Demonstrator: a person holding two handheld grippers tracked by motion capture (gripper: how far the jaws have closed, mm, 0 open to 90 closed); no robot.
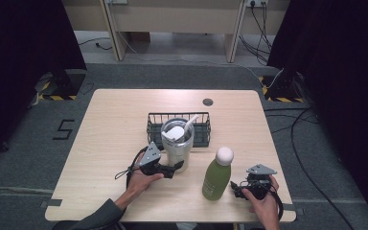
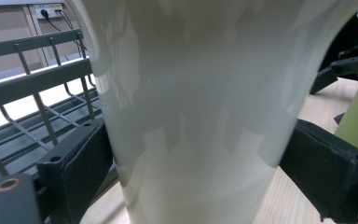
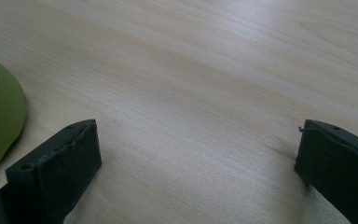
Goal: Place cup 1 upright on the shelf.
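Before the wire basket point(image 1: 199, 125), the left gripper point(image 1: 173, 168) has its fingers clamped on the white tumbler point(image 1: 177, 143), while the right gripper point(image 1: 236, 188), fingers apart, rests beside the green bottle point(image 1: 216, 178).

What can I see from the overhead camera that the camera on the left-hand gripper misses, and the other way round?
High view alone: the tall white tumbler's lid and straw, the green bottle's round white cap, the person's hands and the whole light wooden table.

Left gripper view alone: close up, the left gripper's black jaws flank the tumbler's lower wall, seemingly touching it.

Both: tumbler, black wire basket behind it, green bottle, and right gripper beyond.
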